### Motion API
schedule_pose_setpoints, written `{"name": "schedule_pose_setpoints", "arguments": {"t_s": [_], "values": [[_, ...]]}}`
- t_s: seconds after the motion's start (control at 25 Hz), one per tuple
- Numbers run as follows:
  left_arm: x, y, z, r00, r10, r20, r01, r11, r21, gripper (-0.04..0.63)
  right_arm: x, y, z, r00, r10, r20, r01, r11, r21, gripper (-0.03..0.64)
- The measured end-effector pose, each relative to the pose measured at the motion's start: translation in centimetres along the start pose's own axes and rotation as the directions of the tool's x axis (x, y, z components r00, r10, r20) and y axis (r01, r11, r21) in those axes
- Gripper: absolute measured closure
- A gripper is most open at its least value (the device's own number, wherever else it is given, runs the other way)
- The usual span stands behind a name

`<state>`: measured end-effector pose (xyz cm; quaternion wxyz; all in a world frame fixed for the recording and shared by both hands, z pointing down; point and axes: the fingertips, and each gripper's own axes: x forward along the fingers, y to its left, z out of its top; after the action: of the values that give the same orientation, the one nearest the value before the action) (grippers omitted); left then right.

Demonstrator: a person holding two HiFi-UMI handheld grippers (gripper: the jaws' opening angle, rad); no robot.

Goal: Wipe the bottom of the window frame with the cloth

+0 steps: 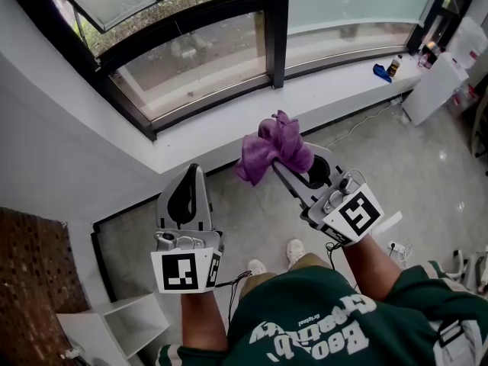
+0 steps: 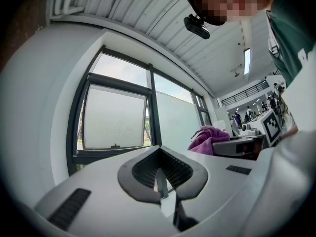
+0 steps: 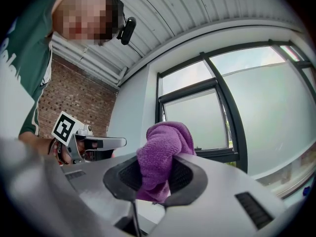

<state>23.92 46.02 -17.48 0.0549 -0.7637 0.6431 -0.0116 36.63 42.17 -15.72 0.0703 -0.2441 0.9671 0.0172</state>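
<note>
Right tool (image 1: 286, 168) clenched on the purple cloth (image 1: 273, 149); the cloth is bunched and sticks out past the tips. It is held in the air in front of the sill (image 1: 229, 126), clear of the window frame (image 1: 206, 107). Left tool (image 1: 189, 178) is closed with tips together and nothing between them, beside the right tool and further from the window.

"Where is the left gripper (image 1: 191, 177)?"

"Held out short of the window sill (image 1: 221, 132), pointing at it, its fingers pressed together on nothing."

"And the right gripper (image 1: 292, 175)?"

"Just beside the left, reaching nearer the sill and slanted leftward, with its fingers clamped on the purple cloth (image 1: 274, 148)."
</note>
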Motion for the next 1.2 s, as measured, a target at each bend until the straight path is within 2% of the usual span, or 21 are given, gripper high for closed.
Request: {"name": "schedule_pose_setpoints", "arguments": {"t_s": [0.48, 0.96, 1.2], "values": [[0.9, -2.1, 0.4, 0.998, 0.059, -0.006, -0.059, 0.998, 0.012, 0.588, -1.8, -3.1, -0.2, 0.999, 0.034, 0.004, -0.034, 0.999, 0.017, 0.515], [2.2, -5.0, 0.6, 0.992, 0.127, -0.017, -0.126, 0.991, 0.039, 0.588, -3.0, -5.5, -1.0, 0.994, 0.113, 0.004, -0.113, 0.992, 0.056, 0.514], [2.1, -5.1, 1.0, 0.987, 0.160, -0.011, -0.159, 0.986, 0.049, 0.588, -3.1, -5.9, -1.1, 0.989, 0.141, 0.032, -0.143, 0.986, 0.084, 0.514]]}}
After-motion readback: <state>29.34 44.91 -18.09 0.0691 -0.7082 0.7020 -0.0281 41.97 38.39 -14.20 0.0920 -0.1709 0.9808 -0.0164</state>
